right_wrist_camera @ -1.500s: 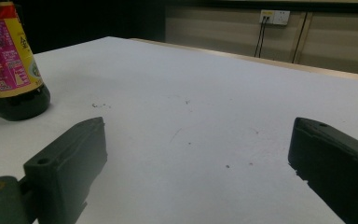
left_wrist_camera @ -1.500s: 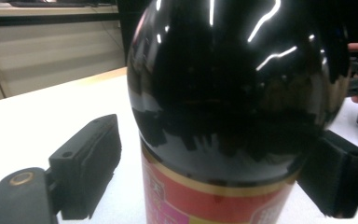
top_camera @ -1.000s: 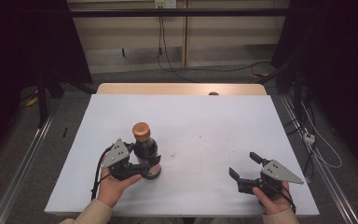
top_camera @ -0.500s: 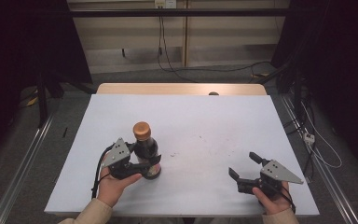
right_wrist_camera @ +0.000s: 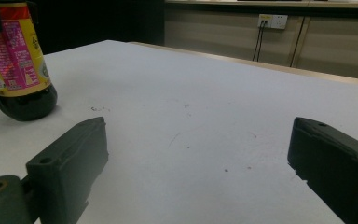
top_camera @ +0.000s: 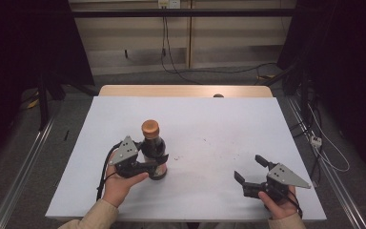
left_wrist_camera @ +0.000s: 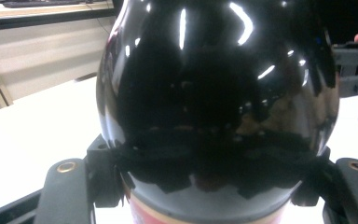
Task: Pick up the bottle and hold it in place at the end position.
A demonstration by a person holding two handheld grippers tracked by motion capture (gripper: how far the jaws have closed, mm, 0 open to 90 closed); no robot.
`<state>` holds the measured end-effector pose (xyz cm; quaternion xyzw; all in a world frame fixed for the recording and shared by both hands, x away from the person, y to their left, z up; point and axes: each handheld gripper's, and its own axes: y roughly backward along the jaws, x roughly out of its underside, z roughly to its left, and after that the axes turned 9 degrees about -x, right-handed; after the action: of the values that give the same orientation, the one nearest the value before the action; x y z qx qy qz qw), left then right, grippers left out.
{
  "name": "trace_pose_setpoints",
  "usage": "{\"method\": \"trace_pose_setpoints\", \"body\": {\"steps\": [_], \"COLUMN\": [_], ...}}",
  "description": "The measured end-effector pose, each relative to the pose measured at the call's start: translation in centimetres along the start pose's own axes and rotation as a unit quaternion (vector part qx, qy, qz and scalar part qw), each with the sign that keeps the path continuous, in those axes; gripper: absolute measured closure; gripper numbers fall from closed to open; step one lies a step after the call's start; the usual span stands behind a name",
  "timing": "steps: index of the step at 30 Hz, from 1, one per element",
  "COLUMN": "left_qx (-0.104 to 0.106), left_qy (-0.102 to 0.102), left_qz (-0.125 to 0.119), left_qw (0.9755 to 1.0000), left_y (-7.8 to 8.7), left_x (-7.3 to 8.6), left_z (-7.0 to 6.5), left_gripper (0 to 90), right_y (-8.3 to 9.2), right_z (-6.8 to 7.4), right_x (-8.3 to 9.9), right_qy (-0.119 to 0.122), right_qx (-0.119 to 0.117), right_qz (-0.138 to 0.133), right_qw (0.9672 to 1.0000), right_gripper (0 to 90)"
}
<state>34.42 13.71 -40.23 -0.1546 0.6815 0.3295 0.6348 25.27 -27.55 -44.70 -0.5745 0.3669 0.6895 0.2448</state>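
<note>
A white table (top_camera: 267,124) carries faint scuffs; behind it, cables (top_camera: 164,43) hang from a wall socket (right_wrist_camera: 272,20).

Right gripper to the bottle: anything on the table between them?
Nothing. In the high view the white table is bare between the open right gripper and the bottle, which the left gripper clamps.

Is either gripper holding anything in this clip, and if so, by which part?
The left gripper is shut on the dark sauce bottle, gripping its body, below the shoulder and well under the orange cap. The right gripper is open and holds nothing.
</note>
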Motion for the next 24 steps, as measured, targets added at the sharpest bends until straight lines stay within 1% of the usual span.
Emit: {"method": "trace_pose_setpoints", "body": {"steps": [2,4,6,7,8,9,11,12,14,16,18,21,23,24], "left_qx": [0.001,0.0,0.001,0.001,0.0,0.001,0.002,0.009,0.01,0.01,0.011,0.008,0.012,0.009], "left_qy": [0.004,-0.001,0.001,0.001,0.005,0.0,0.002,-0.002,0.002,0.005,0.004,0.002,-0.001,-0.002], "left_qz": [-0.004,-0.007,-0.015,-0.015,-0.017,-0.017,-0.021,-0.019,-0.022,-0.024,-0.023,-0.023,-0.022,-0.023], "left_qw": [1.0,1.0,0.9999,0.9999,0.9998,0.9999,0.9998,0.9998,0.9997,0.9996,0.9997,0.9997,0.9997,0.9997], "left_y": [-0.2,-0.5,-0.9,-0.9,-1.1,-1.4,-1.6,-1.8,-2.2,-2.8,-3.0,-3.5,-3.8,-4.0], "left_x": [-0.2,-0.5,-0.9,-0.9,-1.1,-1.4,-1.5,-1.6,-1.8,-2.0,-2.0,-2.2,-2.3,-2.4], "left_z": [0.1,0.1,0.3,0.3,0.2,0.4,0.4,0.6,0.7,0.6,0.6,0.7,0.7,0.7], "left_gripper": [30.5,30.5,30.5,30.5,30.5,30.5,30.5,30.5,30.5,30.5,30.5,30.5,30.5,30.5], "right_y": [0.0,0.0,0.0,0.0,0.0,0.0,0.0,0.0,0.0,0.0,0.1,0.1,0.1,0.1], "right_z": [0.0,0.0,-0.1,-0.1,-0.1,0.0,-0.1,-0.1,-0.1,-0.1,-0.1,-0.1,-0.2,-0.2], "right_x": [0.0,0.0,0.0,0.0,0.0,0.0,0.0,0.0,0.0,0.0,0.0,0.0,0.1,0.1], "right_qy": [0.0,0.0,-0.001,-0.001,0.0,-0.001,0.0,-0.001,-0.001,-0.001,-0.001,-0.002,-0.004,-0.005], "right_qx": [0.001,0.0,-0.001,-0.001,-0.002,-0.002,-0.002,-0.002,-0.001,-0.002,-0.002,-0.002,-0.001,-0.001], "right_qz": [0.0,0.0,0.0,0.001,0.001,0.001,0.001,0.001,0.002,0.001,0.0,0.0,0.001,0.001], "right_qw": [1.0,1.0,1.0,1.0,1.0,1.0,1.0,1.0,1.0,1.0,1.0,1.0,1.0,1.0], "right_gripper": [4.5,4.5,4.5,4.5,4.5,4.5,4.5,4.5,4.5,4.5,4.5,4.5,4.4,4.4]}}
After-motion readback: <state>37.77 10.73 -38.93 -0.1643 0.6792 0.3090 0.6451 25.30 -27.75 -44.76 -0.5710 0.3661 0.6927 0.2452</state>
